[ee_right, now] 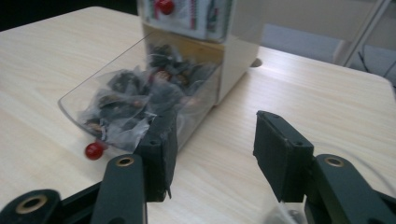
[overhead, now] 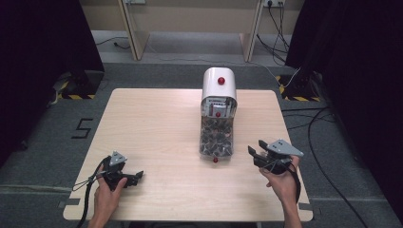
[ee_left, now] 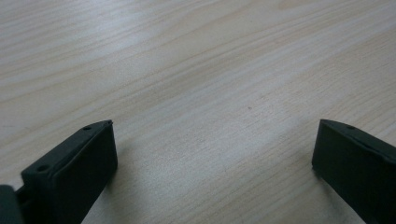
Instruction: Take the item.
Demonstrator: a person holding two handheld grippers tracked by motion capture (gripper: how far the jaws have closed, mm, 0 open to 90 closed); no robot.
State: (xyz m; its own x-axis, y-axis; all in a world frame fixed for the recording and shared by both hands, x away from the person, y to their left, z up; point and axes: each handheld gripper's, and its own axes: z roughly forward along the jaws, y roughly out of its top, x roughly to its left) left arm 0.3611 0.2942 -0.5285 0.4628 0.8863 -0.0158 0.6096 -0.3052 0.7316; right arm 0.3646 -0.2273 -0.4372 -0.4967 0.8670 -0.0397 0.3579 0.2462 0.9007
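Clear plastic drawer (ee_right: 116, 93) of crinkly dark packets is jutting from the white rounded box (overhead: 219, 85); the left gripper (ee_left: 212, 140) and right gripper (ee_right: 212, 149) are gaping empty.

Your high view looks forward and down on the whole tabletop (overhead: 157, 123) from your side. Your left gripper view skims bare wood at close range. Your right gripper view faces the clear drawer (ee_right: 140, 100) at its 11 o'clock, which the high view shares near centre.
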